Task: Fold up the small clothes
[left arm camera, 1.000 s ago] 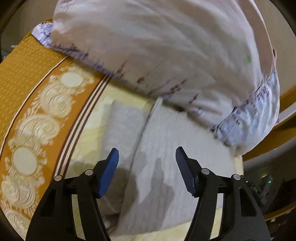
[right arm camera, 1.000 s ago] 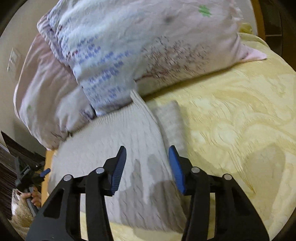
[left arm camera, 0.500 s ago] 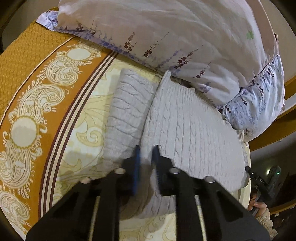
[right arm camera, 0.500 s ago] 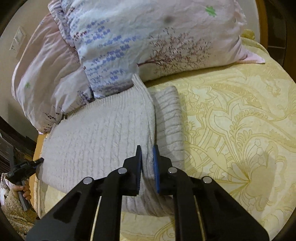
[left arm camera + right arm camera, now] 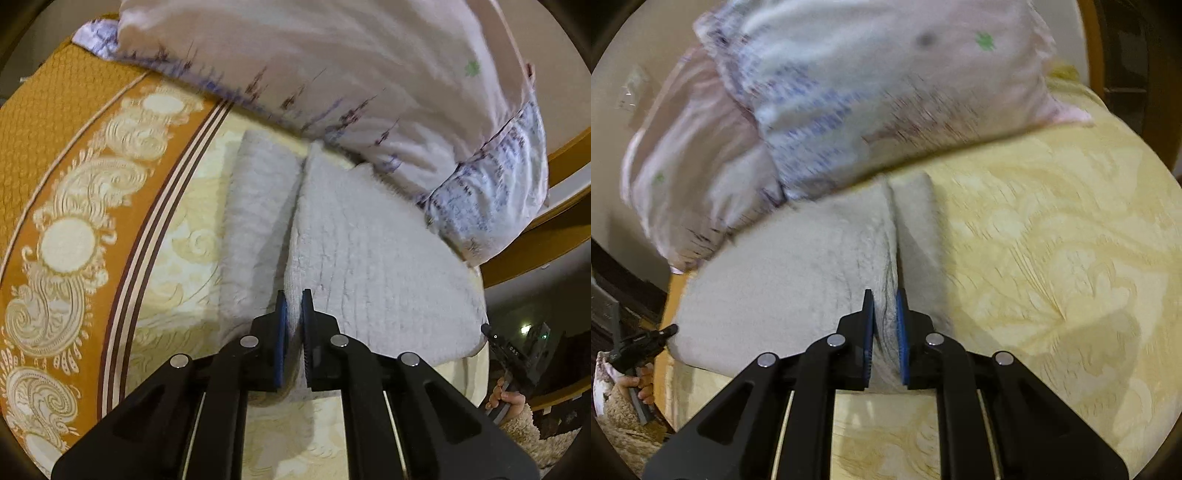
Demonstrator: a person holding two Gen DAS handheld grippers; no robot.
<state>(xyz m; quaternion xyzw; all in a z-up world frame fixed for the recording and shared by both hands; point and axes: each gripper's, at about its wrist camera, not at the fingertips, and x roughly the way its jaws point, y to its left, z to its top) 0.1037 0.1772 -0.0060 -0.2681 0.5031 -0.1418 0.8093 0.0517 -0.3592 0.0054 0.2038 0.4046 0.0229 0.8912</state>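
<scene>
Left gripper [image 5: 291, 299] clenched on the raised fold ridge of the grey knit garment [image 5: 369, 258], blue pads pinching cloth at the near edge. Right gripper [image 5: 884, 299] likewise clamped on a bunched ridge of the same knit garment [image 5: 798, 266], wrinkles gathered between the pads. In each wrist view, a wide panel on one side of the pinched ridge and a narrower strip on the other, the two meeting at a crease running away toward the far end. Flat on the yellow patterned bedspread [image 5: 1052, 258], far edge touching or tucked under the floral pillows [image 5: 332, 74], hard to tell which through the motion blur. In the left view, an orange ornamented border band [image 5: 74, 206] to the left of the garment. At the right edge of that view, the other gripper and its hand, small and dim, near the garment's right corner.
</scene>
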